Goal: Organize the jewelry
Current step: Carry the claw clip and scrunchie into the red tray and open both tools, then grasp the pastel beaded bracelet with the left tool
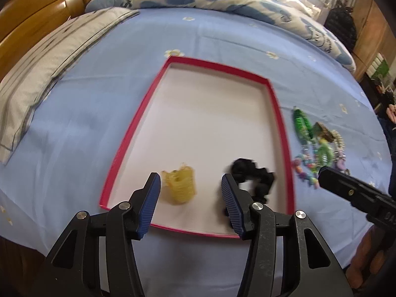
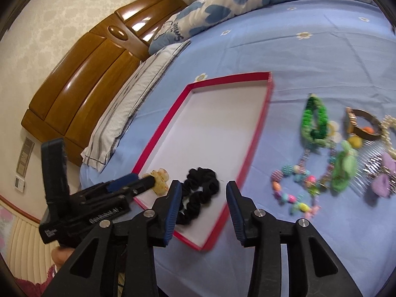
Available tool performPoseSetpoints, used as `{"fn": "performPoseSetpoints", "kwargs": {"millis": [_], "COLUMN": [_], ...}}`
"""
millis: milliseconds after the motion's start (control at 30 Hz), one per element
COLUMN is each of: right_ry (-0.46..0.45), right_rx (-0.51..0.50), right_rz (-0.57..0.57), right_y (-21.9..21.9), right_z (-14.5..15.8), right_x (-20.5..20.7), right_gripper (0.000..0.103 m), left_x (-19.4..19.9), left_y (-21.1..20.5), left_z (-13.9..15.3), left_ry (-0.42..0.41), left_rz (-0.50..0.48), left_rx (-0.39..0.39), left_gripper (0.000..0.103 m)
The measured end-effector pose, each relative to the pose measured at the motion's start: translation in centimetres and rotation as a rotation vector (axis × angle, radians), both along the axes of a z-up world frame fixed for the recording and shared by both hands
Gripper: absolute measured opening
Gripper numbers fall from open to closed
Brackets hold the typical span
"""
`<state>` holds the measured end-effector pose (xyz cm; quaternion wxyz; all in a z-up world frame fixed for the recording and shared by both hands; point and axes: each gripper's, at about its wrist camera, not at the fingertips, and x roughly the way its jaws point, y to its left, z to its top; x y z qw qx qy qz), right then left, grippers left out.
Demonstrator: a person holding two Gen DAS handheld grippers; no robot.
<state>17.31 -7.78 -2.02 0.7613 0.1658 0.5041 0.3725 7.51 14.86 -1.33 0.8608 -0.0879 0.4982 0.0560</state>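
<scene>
Both grippers are hovering over the bed (image 1: pixel 99 104) with their jaws standing wide and holding nothing. The left gripper (image 1: pixel 190 193) is sitting over the near end of the red-rimmed tray (image 1: pixel 279 113), with the yellow hair tie (image 1: pixel 179 185) lying between its fingers but untouched. The right gripper (image 2: pixel 203 195) is hanging at the tray's near right corner, the black scrunchie (image 2: pixel 200 193) just inside its left finger.

Risks, as judged from this position: the tray is resting on soft bedding, so a downward press on its rim is likely to tip it and slide the contents. The loose pile of jewelry (image 2: pixel 341 153) is lying tangled outside the tray to its right; lifting the beaded bracelet (image 2: pixel 294 188) could drag the green scrunchie (image 2: pixel 314 118) or neighbouring pieces along. The two grippers are working close together, so a collision over the tray is possible. Both views are blurring, which is making fine detail uncertain.

Contents: the tray is holding only the yellow hair tie and the black scrunchie, both at its near end, apart from each other. The rest of its white floor is showing bare. The remaining pieces are all lying on the sheet.
</scene>
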Motion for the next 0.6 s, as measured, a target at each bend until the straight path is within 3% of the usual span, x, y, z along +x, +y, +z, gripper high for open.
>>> {"fn": "performPoseSetpoints", "kwargs": {"millis": [600], "right_ry": [0.012], "right_rx": [-0.049], "right_rz": [-0.241], "right_y": [-12.3], "right_z": [-0.8], "right_x": [-1.3], "right_gripper": [0.043], "left_x": [0.7], "left_y": [-8.7], "left_z": [1.1], "left_ry": [-0.011], "left_rz": [-0.187], "left_rx": [-0.015], "left_gripper": [0.052]}}
